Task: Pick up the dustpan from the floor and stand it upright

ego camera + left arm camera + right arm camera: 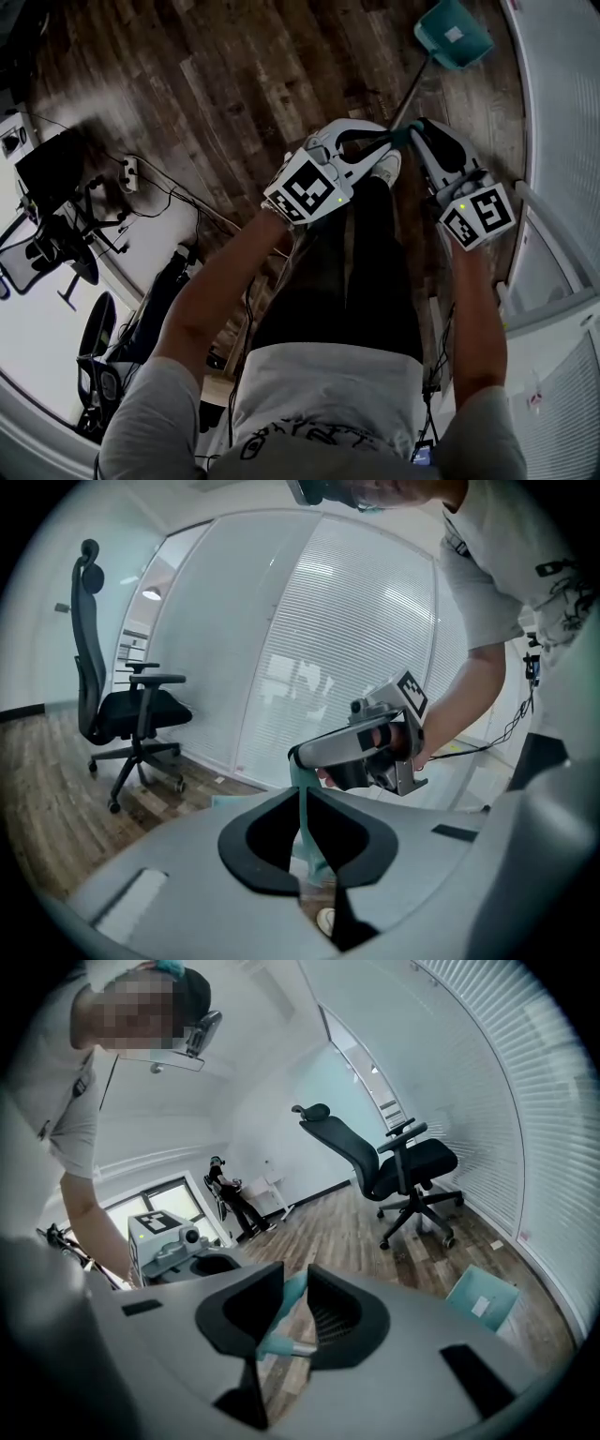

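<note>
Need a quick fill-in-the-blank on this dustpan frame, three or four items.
1. The left claw and the right claw both grip the dustpan by its long ____.
2. The dustpan's colour is ____.
3. The floor is ____ planking.
4. The office chair is ____.
Missing words: handle; teal; wood; black.

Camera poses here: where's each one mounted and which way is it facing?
Head view: on the person's head, facing steeply down at the wood floor; forearms, legs, left gripper and right gripper show.
Left gripper view: on the left gripper, along jaws shut on the dustpan handle, toward blinds; the right gripper shows.
Right gripper view: on the right gripper, along jaws shut on that handle, toward an office chair; the left gripper shows.
Shared: all three show the handle.
</note>
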Action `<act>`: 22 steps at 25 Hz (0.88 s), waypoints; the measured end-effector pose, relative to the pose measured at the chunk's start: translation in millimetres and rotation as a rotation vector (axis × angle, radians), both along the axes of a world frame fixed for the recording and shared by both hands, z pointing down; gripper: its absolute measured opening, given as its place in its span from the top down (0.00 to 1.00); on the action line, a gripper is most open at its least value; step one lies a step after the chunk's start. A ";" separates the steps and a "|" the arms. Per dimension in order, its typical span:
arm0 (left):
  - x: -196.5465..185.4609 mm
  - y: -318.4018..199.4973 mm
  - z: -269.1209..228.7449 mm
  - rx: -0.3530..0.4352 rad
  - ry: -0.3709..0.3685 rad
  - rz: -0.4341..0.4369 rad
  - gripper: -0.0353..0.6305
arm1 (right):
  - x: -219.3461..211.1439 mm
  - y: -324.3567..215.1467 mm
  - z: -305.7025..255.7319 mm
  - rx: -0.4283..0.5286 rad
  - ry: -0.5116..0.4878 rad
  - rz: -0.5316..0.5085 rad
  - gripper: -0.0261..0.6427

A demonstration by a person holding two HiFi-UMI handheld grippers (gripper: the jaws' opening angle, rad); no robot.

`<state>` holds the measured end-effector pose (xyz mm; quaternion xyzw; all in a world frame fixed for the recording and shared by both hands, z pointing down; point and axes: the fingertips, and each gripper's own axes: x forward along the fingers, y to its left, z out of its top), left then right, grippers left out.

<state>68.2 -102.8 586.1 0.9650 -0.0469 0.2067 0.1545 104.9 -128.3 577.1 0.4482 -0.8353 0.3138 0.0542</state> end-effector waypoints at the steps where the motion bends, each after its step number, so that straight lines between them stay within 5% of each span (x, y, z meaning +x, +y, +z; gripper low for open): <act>1: -1.0 0.9 -2.6 0.000 -0.001 -0.002 0.94 | -1.3 0.6 -3.6 0.000 -0.009 0.001 0.86; 22: -8.0 7.9 -65.0 -0.009 0.053 -0.068 0.93 | 1.0 5.0 -58.9 -0.009 -0.114 0.038 0.84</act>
